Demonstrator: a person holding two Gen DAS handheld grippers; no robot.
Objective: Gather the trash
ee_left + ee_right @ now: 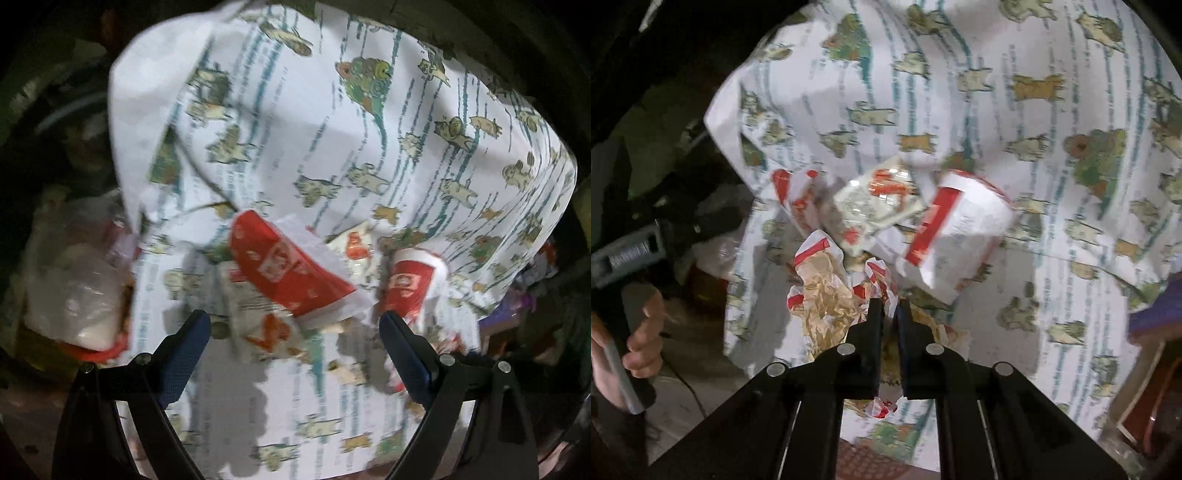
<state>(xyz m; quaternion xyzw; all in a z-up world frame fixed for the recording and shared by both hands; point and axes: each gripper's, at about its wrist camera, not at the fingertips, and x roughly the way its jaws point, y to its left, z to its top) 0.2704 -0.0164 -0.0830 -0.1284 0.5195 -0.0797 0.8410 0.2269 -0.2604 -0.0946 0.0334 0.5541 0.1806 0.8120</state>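
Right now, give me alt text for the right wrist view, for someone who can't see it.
The right tongs are shut on a crumpled red-and-white food wrapper lying on a cat-print cloth. Behind it lie a sauce packet and a tipped red-and-white paper cup; a hand grips the other tool at left.

Print on the red cup (291, 273) and sauce packet (875, 199) is too blurred to read.

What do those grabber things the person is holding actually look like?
Each tool is a black plastic scissor-like frame with round silver rivets at the joints. The left tool ends in two flat fingers with textured dark blue pads. The right tool has narrow black fingers. In the right wrist view, a hand grips the other tool's grey handle, which bears a blurred label.
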